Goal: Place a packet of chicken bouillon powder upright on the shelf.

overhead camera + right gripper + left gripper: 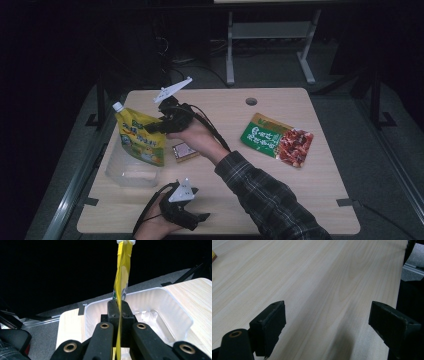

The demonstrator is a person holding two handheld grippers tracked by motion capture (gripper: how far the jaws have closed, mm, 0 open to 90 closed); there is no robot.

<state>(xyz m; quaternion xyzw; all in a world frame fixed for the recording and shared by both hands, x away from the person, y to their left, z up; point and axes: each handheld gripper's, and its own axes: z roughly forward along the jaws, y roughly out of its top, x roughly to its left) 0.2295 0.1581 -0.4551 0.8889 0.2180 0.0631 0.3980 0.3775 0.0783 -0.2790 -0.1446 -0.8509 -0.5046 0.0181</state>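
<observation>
The right hand-held gripper (150, 127) has its jaws pressed together on the yellow spouted pouch (141, 137), pinching the flat edge of it so the bag hangs upright over the clear plastic tub (117, 170) at the left side of the worktop (300, 195). In the right gripper view the yellow spouted pouch (122, 277) stands edge-on above the jaws, thin as a blade at the seam, with its white cap at the top and the clear plastic tub (160, 302) open beyond and below. I'd judge it a soft, floppy thing with some liquid weight low down: the film looks glossy and likely slippery, and the body will bulge and sag if squeezed in the middle. The sealed side seam, where it is held now, or the stiff neck under the cap seem the safest places to take it. The left hand-held gripper (197, 218) rests near the front edge with its jaws spread wide over bare wood, holding nothing. A green and red snack packet (276, 139) lies well apart to the right, a small flat packet (185, 151) near the middle.
</observation>
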